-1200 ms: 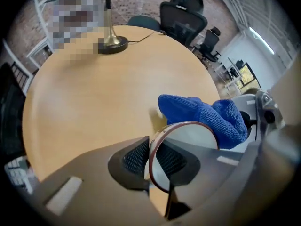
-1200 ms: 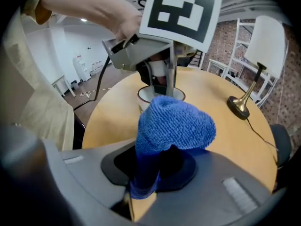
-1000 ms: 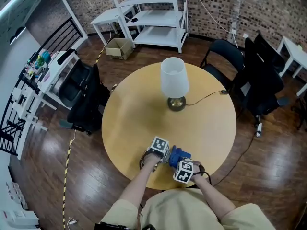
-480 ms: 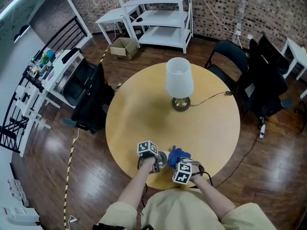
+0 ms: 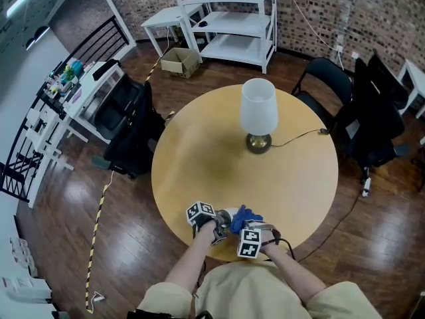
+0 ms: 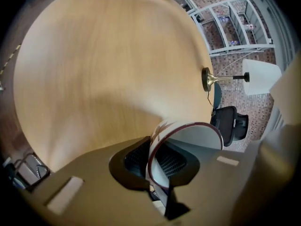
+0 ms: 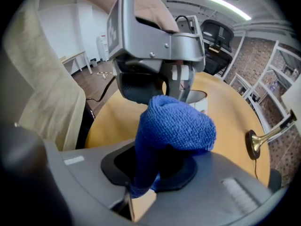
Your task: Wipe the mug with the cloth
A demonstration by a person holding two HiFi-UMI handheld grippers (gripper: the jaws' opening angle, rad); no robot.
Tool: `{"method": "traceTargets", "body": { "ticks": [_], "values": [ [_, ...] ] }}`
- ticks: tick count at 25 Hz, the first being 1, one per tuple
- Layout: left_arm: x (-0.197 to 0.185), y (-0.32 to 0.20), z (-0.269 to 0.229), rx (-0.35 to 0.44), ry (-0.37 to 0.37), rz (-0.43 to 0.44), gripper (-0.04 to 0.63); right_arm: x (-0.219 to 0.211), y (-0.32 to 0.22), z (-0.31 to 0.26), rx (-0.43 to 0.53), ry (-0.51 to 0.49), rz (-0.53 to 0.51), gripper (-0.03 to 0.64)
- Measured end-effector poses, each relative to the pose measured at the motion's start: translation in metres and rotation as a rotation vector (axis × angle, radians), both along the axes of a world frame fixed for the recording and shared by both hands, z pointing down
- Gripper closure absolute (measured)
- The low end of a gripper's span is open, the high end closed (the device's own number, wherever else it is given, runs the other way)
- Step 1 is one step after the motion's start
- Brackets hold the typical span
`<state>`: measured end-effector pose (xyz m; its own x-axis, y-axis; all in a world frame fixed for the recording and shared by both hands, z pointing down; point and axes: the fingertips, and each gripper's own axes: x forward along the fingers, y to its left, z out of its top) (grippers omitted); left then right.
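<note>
Beige sleeves (image 5: 199, 271) reach in from the bottom of the head view, each hand carrying a tool over the near edge of the round wooden tabletop (image 5: 199, 158). On the left, the left tool (image 6: 160, 168) has its jaws drawn almost together on the thin wall of the mug (image 6: 188, 135), one jaw inside the rim and one outside, so that the white mug with its dark red rim is held off the tabletop and tipped, its mouth turned toward the lamp side. On the right, the right tool (image 7: 155, 171) is clamped on the blue cloth (image 7: 174, 126), which bunches up in a rounded wad above the jaws. In the head view the cloth sits just beside the mug, between the two marker cubes; whether the two touch cannot be told. In the right gripper view the left tool hangs directly behind the cloth, with the mug beneath it. Farther across the tabletop a lamp (image 5: 259, 115) with a white shade and a brass base stands upright, its cord (image 5: 299, 137) trailing off the right edge. Beyond the tabletop, a black chair (image 5: 126, 121) stands at the left on the dark wooden floor (image 5: 80, 231) and more black chairs (image 5: 375, 111) at the right. Farthest off, a white shelf unit (image 5: 232, 18) stands against a brick wall, with a cardboard box (image 5: 180, 61) on the floor beside it.
</note>
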<state>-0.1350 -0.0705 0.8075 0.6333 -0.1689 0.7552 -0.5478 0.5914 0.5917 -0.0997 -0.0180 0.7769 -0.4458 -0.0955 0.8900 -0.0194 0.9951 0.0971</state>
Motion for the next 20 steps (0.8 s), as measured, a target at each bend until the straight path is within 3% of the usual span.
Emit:
{"method": "traceTargets", "body": {
  "ticks": [7, 12, 14, 16, 20],
  "values": [
    [-0.009, 0.003, 0.004, -0.001, -0.013, -0.032, 0.569, -0.006, 0.013, 0.009, 0.046, 0.111, -0.217, 0.535],
    [-0.010, 0.001, 0.003, 0.005, -0.032, -0.007, 0.569, -0.009, 0.027, 0.019, 0.033, 0.171, -0.386, 0.536],
    [-0.009, 0.001, 0.002, 0.004, -0.014, -0.012, 0.569, -0.008, 0.028, 0.015, -0.012, 0.125, -0.359, 0.535],
    [-0.005, -0.001, 0.000, 0.001, 0.034, -0.043, 0.572, -0.002, 0.024, 0.006, -0.090, 0.036, -0.267, 0.535],
    [0.005, -0.005, -0.002, 0.004, 0.071, -0.091, 0.561, 0.022, -0.001, -0.019, -0.236, -0.179, 0.055, 0.535]
  ]
}}
